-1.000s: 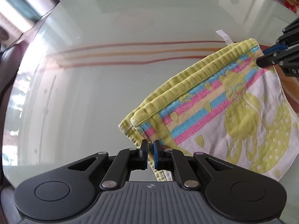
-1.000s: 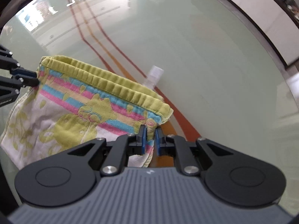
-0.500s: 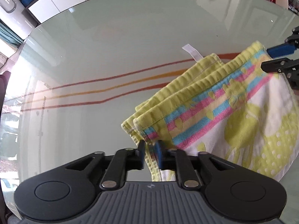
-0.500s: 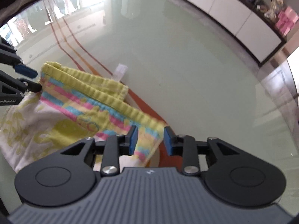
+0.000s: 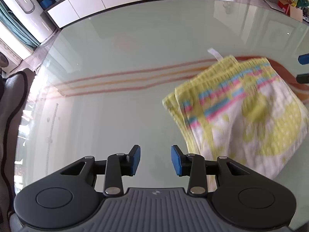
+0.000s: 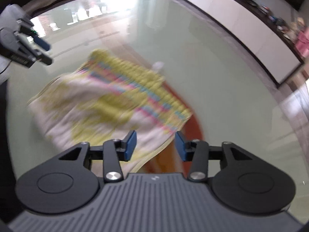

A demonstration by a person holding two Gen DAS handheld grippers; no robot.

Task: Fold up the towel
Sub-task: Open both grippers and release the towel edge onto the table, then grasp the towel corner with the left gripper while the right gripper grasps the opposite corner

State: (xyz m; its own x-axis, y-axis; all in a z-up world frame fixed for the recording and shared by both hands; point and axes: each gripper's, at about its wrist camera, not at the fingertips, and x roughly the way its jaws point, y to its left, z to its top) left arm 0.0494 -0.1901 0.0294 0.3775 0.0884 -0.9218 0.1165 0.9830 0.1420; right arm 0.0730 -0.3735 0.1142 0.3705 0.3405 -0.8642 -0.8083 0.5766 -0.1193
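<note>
The towel (image 5: 241, 112) lies folded on the glass table (image 5: 115, 48), its yellow hem edges stacked along the far side and the white label (image 5: 213, 53) poking out from the corner, so the doubled layers sit square on each other. Neither tool grips it. The left gripper (image 5: 155, 161) hangs over bare glass just beside the towel's near corner, its jaws opening with nothing between them. The right gripper (image 6: 155, 147) hovers above the opposite corner (the picture is blurred here), jaws likewise opening; cloth shows below the gap, but the pads do not press it. Both appear clear of the cloth so that it lies undisturbed, and another fold may yet follow.
</note>
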